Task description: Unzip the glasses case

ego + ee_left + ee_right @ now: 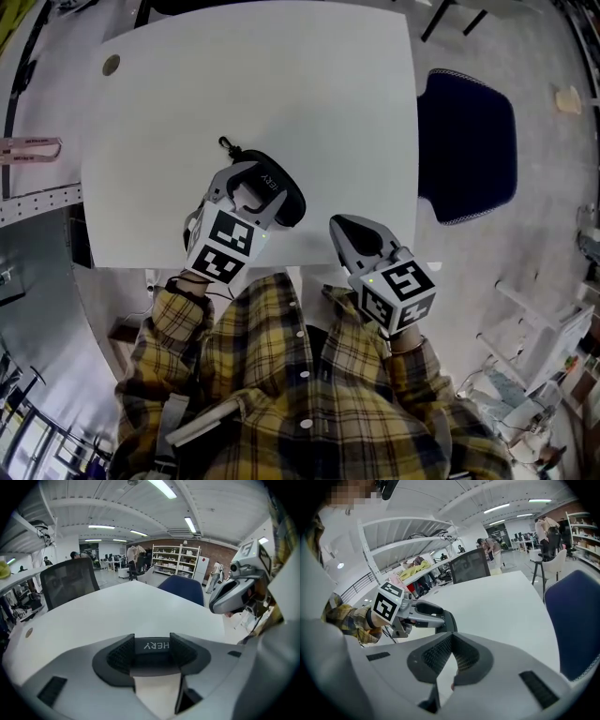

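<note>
A black glasses case (289, 200) lies near the front edge of the white table (281, 84), its small clip (227, 145) pointing to the far left. My left gripper (251, 187) is over the case's near end. In the left gripper view the case (152, 646), with white lettering on it, sits between the wide-apart pads (121, 654); I see no clear squeeze. My right gripper (339, 223) hovers at the table's front edge, to the right of the case and apart from it. Its jaws (451, 644) are shut with nothing between them. In the right gripper view the case (450, 620) shows under the left gripper.
A dark blue chair (469, 145) stands off the table's right side. A black mesh chair (70, 581) is at the far side. A round cable hole (111, 65) sits in the table's far left corner. Shelving and metal racks line the floor on the left.
</note>
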The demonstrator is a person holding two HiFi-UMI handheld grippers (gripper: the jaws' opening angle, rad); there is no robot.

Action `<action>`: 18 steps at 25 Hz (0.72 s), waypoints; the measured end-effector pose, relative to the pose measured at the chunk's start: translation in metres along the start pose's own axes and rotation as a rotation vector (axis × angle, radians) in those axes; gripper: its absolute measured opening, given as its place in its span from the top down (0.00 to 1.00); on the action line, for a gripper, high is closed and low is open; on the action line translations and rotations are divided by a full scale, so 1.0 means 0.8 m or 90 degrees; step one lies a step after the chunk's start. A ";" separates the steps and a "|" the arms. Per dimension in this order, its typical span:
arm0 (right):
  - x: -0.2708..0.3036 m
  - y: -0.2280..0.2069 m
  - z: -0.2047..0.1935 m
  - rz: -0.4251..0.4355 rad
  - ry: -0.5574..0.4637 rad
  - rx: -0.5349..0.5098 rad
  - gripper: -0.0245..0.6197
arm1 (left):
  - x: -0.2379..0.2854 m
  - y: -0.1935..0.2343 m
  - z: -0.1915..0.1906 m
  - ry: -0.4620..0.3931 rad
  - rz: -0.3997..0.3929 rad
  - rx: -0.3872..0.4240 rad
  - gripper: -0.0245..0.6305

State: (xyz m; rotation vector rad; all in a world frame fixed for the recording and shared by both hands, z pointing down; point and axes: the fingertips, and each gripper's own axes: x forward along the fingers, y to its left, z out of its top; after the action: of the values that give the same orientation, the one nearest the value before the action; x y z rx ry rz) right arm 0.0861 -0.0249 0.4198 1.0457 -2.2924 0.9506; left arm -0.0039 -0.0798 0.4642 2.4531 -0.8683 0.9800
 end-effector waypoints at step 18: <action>0.083 0.038 -0.097 0.044 0.156 -0.011 0.81 | 0.002 0.002 0.001 -0.043 0.013 0.001 0.61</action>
State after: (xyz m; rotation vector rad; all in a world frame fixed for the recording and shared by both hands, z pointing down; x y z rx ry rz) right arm 0.0300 0.0156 0.5011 0.7984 -2.1421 1.0227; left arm -0.0035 -0.0818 0.4645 2.4956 -0.9171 0.9102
